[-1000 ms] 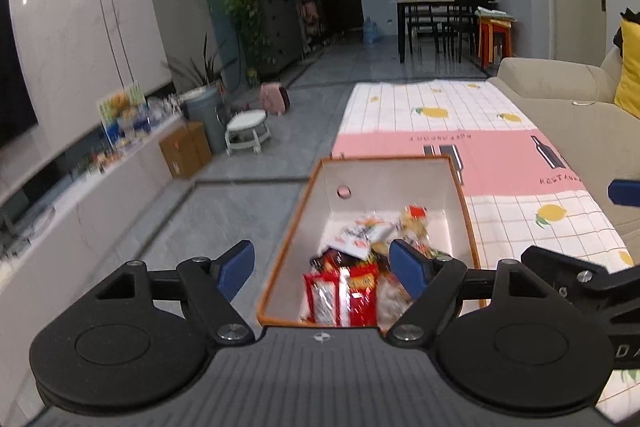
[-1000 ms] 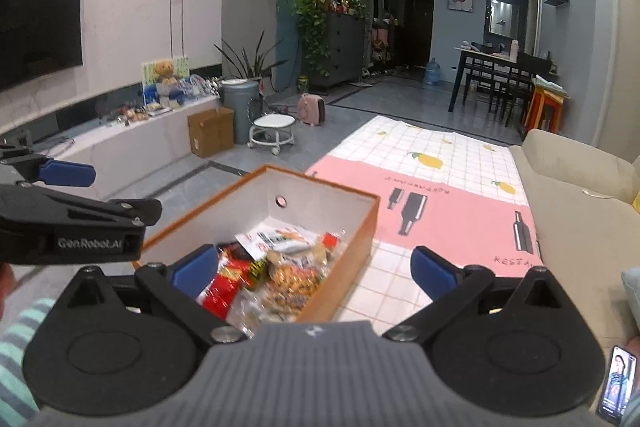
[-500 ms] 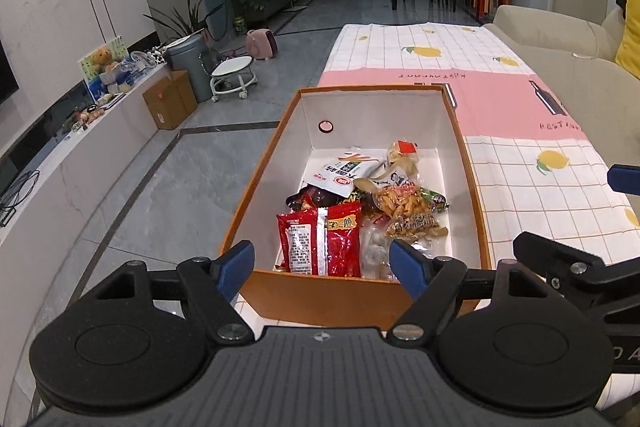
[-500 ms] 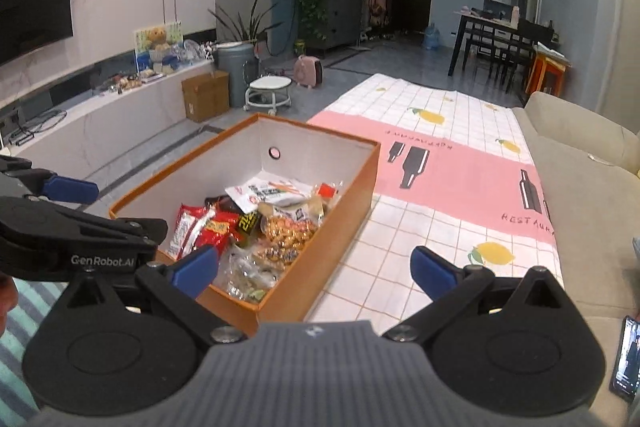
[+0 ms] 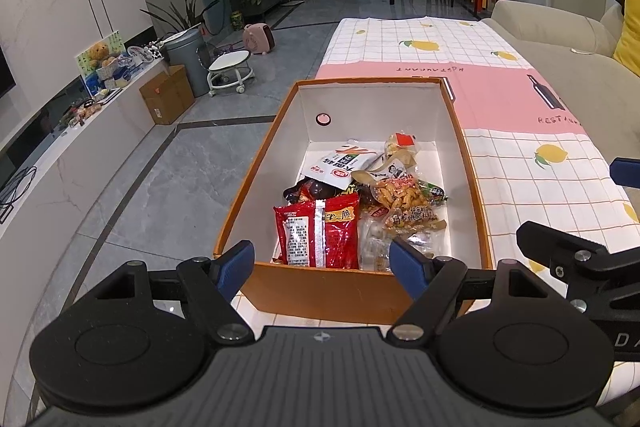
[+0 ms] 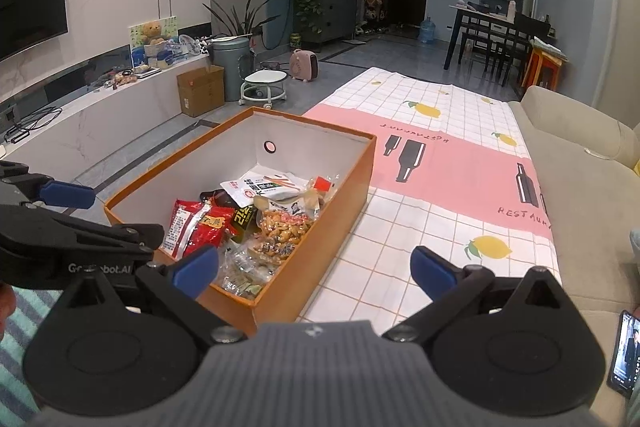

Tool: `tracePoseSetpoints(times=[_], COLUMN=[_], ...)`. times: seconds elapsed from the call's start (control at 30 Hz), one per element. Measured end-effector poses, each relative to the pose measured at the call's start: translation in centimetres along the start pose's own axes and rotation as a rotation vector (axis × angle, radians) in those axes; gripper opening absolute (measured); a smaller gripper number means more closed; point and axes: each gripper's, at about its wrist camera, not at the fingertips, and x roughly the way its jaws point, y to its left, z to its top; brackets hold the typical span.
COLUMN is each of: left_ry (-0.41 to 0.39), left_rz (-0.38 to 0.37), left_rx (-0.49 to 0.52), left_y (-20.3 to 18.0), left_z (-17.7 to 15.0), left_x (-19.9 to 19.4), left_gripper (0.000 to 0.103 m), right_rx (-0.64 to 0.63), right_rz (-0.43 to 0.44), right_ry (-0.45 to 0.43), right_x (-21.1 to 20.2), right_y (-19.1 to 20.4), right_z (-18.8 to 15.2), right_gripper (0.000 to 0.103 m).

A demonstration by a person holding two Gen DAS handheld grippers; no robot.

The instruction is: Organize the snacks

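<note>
An orange cardboard box [image 5: 320,293] [image 6: 352,183] with white inside walls stands on the table's patterned cloth. Several snack packets lie piled at its near end: a red packet [image 5: 318,237] [image 6: 196,227], a white packet [image 5: 340,165] [image 6: 266,187], and clear bags of fried snacks [image 5: 404,201] [image 6: 280,227]. My left gripper [image 5: 322,269] is open, above the box's near wall, holding nothing. My right gripper [image 6: 314,267] is open over the box's near right corner, also with nothing in it.
The cloth [image 5: 516,187] [image 6: 436,207] carries lemon and bottle prints and reaches far beyond the box. A beige sofa [image 6: 580,195] runs along the right, with a phone [image 6: 624,351] at its near end. Left of the table lies grey floor [image 5: 132,187] and a low TV shelf.
Both grippers have risen and tilted down, so the box and its snacks now show fully from above. Neither gripper has changed its opening.
</note>
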Motion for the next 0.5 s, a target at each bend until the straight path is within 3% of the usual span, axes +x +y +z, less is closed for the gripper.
tracePoseSetpoints(times=[0.5], left_ry=[0.015], left_rz=[0.005], left_rx=[0.002], left_y=[0.01], left_z=[0.2], left_x=[0.27], left_gripper=[0.09], right_rx=[-0.002], right_rz=[-0.001], right_ry=[0.004], right_x=[0.15], right_y=[-0.11], right_z=[-0.03], right_gripper=[0.099])
